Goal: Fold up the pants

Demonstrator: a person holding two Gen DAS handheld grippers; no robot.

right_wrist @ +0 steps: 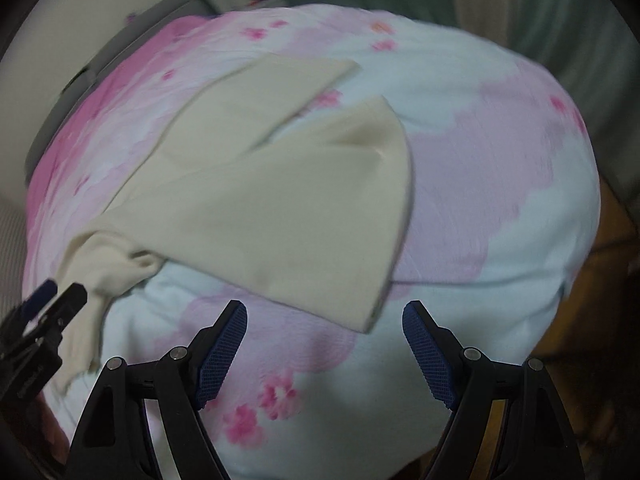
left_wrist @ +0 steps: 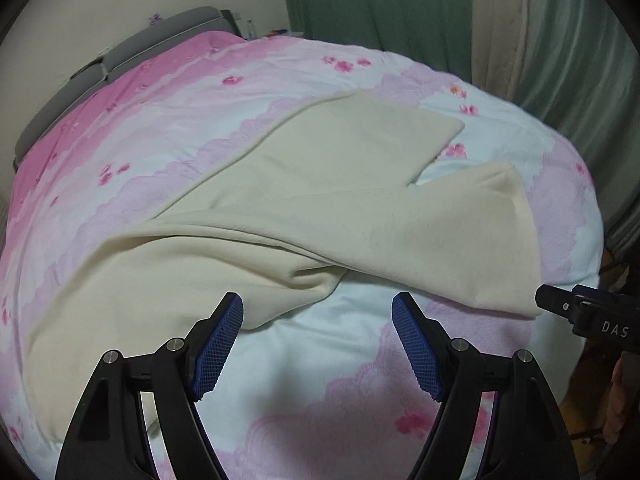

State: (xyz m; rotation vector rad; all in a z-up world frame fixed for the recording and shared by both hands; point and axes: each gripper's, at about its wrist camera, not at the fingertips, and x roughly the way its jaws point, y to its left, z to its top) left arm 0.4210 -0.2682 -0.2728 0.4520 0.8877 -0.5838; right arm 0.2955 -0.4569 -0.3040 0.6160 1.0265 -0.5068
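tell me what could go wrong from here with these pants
Both hand-held grippers, left and right, are open and hold nothing. The cream pants are bunched and twisted near the left one, so a grab there may pinch only one layer. The pants' near corner lies flat on the soft duvet, which could get caught along with it.

place: home bedroom | cues: bed with floral duvet [left_wrist: 168,128], grey headboard [left_wrist: 160,36], green curtain [left_wrist: 380,8]

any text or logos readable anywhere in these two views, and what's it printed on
"DAS" in white letters on the black body of the right gripper, seen at the right edge of the left wrist view.
Faint marking on the left gripper body in the right wrist view: too blurred to read.
Nothing readable on the cream pants or floral bedcover.
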